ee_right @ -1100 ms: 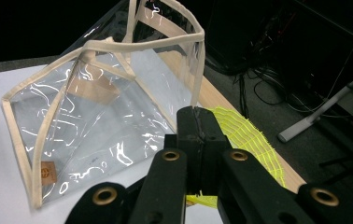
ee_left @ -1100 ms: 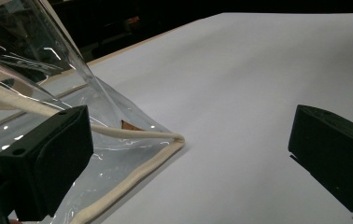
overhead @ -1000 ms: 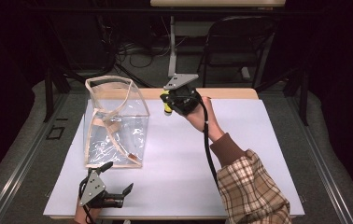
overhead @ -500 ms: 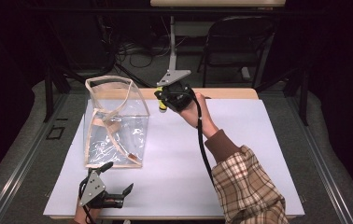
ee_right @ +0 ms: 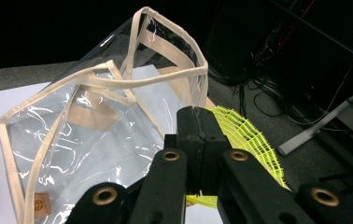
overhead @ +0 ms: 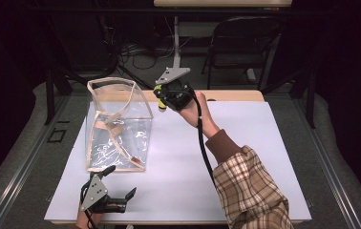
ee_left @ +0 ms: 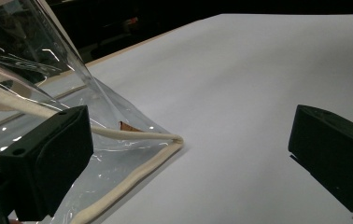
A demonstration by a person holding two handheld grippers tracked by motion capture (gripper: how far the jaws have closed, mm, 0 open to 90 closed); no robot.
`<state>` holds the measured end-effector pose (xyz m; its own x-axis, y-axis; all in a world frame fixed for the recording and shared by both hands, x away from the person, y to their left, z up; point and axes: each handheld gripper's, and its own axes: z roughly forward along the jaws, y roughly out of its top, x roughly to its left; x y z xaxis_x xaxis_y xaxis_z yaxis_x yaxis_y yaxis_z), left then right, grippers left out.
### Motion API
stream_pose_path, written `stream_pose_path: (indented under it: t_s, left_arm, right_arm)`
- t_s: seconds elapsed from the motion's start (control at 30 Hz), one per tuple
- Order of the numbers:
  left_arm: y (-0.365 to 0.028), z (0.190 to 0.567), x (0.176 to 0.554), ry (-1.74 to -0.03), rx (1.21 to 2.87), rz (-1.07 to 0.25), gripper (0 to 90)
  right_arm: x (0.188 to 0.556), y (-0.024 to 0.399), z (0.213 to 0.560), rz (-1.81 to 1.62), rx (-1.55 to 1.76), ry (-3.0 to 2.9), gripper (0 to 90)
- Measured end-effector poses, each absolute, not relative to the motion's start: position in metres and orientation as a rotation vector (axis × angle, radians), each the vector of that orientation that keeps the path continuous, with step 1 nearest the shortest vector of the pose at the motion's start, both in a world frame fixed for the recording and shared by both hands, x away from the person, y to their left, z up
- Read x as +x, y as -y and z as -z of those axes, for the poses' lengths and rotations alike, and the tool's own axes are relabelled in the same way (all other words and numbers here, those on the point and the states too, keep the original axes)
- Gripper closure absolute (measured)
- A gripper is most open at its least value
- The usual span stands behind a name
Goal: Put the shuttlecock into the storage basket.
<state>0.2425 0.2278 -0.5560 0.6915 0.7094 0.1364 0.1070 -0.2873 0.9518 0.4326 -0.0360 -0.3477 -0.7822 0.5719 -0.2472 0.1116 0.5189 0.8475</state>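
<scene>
The right gripper (overhead: 162, 101) is held above the far edge of the white table (overhead: 245, 157), its jaws pressed together on a piece of yellow netting (ee_right: 247, 137) that sticks out to one side of them in the right gripper view. Just ahead of those jaws and a little lower stands the clear plastic bag (overhead: 117, 126) with cream trim, upright and open at the top, its straps (ee_right: 118, 81) drooping across the mouth. Nothing lies between the jaws and the bag's rim. A black cable (overhead: 202, 143) trails from this gripper back along the forearm to the plaid sleeve (overhead: 250, 191).

The left gripper (overhead: 120, 183) sits low at the near edge of the table, jaws spread wide with nothing between them. In the left gripper view, the bag's bottom corner (ee_left: 177, 139) lies just ahead of its left-hand jaw, the trimmed seam running past that jaw on the table. Bare white tabletop stretches in front of the other jaw.

Beyond the right gripper, past the table's far edge, are a folding chair (overhead: 238, 47), a stand's leg (overhead: 176, 43) and loose cables on the floor (overhead: 135, 52).
</scene>
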Motion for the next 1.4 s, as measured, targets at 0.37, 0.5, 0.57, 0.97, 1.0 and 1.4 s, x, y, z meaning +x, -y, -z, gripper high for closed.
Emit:
stream_pose_path:
  t_s: [0.37, 0.5, 0.57, 0.97, 1.0, 1.4]
  left_arm:
    - [-0.228, 0.556, 0.242, -0.648, 1.79, -0.677, 0.0]
    - [-0.228, 0.556, 0.242, -0.648, 1.789, -0.677, 0.0]
    - [-0.228, 0.556, 0.242, -0.649, 1.788, -0.676, 0.0]
    - [-0.228, 0.556, 0.242, -0.65, 1.785, -0.675, 0.0]
    - [-0.228, 0.555, 0.242, -0.649, 1.785, -0.675, 0.0]
    - [-0.229, 0.555, 0.242, -0.648, 1.787, -0.675, 0.0]
  right_arm:
    - [0.436, 0.03, 0.344, -1.218, 0.55, -2.246, 90.0]
    - [0.437, 0.029, 0.343, -1.222, 0.547, -2.243, 90.0]
    - [0.438, 0.027, 0.343, -1.225, 0.545, -2.24, 90.0]
    - [0.441, 0.02, 0.338, -1.232, 0.537, -2.232, 90.0]
    - [0.442, 0.019, 0.338, -1.233, 0.54, -2.232, 90.0]
    - [0.446, 0.012, 0.335, -1.236, 0.53, -2.23, 90.0]
